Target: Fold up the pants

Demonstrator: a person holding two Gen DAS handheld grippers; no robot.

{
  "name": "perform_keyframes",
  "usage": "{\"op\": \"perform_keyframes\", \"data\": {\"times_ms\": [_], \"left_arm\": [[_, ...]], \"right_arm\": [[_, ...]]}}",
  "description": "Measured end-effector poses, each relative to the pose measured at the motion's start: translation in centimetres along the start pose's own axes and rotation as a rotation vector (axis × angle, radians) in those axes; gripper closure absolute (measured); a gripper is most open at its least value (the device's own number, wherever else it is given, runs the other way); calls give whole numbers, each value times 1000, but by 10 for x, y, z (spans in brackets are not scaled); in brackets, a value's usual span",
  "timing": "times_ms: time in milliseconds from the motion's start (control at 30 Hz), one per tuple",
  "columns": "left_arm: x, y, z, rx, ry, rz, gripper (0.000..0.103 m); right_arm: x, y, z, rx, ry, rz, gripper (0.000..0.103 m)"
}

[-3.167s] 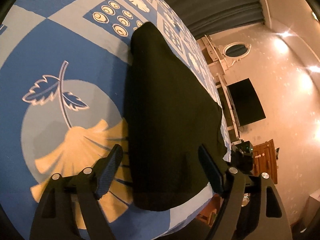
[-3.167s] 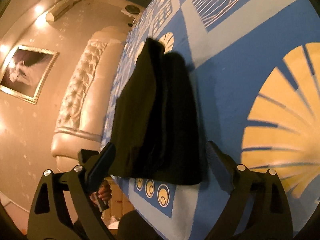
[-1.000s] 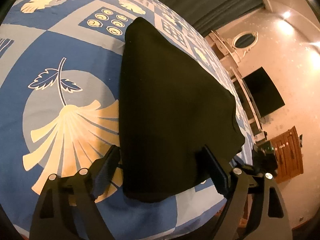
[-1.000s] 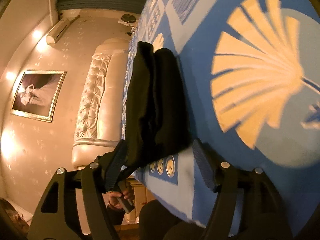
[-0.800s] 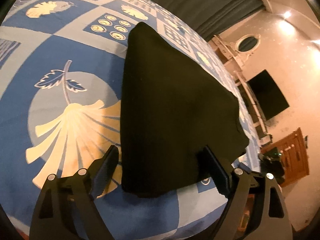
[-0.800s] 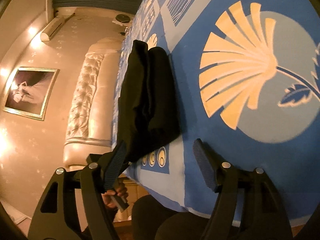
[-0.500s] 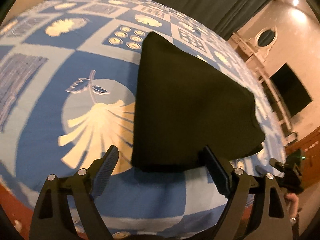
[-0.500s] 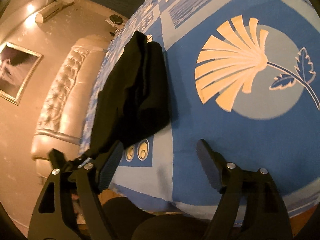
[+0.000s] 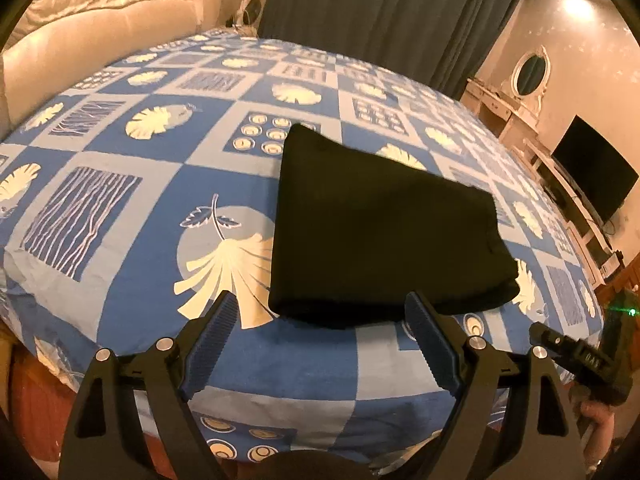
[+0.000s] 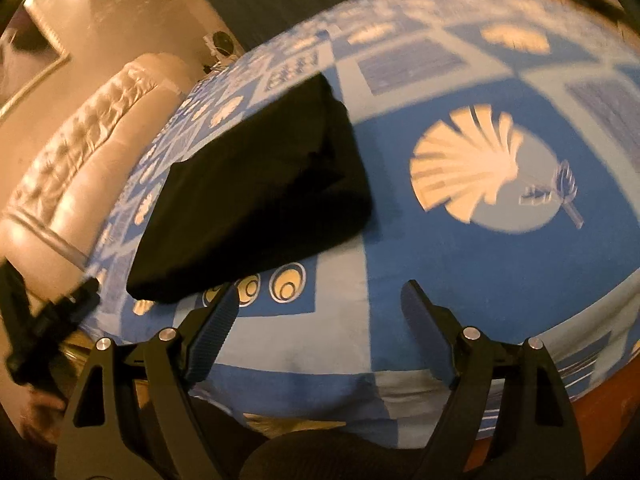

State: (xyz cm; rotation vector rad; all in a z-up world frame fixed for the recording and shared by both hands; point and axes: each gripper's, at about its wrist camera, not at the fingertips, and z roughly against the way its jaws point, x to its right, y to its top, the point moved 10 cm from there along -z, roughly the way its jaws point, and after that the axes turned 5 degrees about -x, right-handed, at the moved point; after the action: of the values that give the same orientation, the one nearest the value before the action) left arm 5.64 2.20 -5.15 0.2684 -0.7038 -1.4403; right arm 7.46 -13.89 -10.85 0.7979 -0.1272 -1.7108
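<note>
On left: cream tufted headboard [image 9: 100, 12]
Underneath: blue patterned bedspread [image 9: 132, 168]
Middle: folded black pants [image 9: 380, 232], flat on bedspread
Left gripper [image 9: 320, 340]: wide apart, empty
Right gripper [image 10: 316, 320]: opening, nothing between
Far right: black television [image 9: 592, 178]

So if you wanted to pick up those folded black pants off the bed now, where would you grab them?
Probably at the near edge of the pants, coming in low from the foot of the bed. The stacked layers end there in a thick rounded edge facing the left gripper, so one of the fingers could slide under and the other press on top, catching all layers together.
</note>
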Motion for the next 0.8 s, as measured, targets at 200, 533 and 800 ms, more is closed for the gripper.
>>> {"op": "perform_keyframes", "data": {"times_ms": [200, 533, 800], "left_arm": [[1, 8, 9, 52, 34, -5, 18], [-1, 12, 11, 79, 107, -42, 18], [2, 12, 12, 83, 120, -58, 18]], "right_arm": [[-25, -5, 3, 52, -78, 126, 15], [-39, -10, 7, 62, -98, 170, 14], [-43, -12, 8, 61, -100, 179, 14]]}}
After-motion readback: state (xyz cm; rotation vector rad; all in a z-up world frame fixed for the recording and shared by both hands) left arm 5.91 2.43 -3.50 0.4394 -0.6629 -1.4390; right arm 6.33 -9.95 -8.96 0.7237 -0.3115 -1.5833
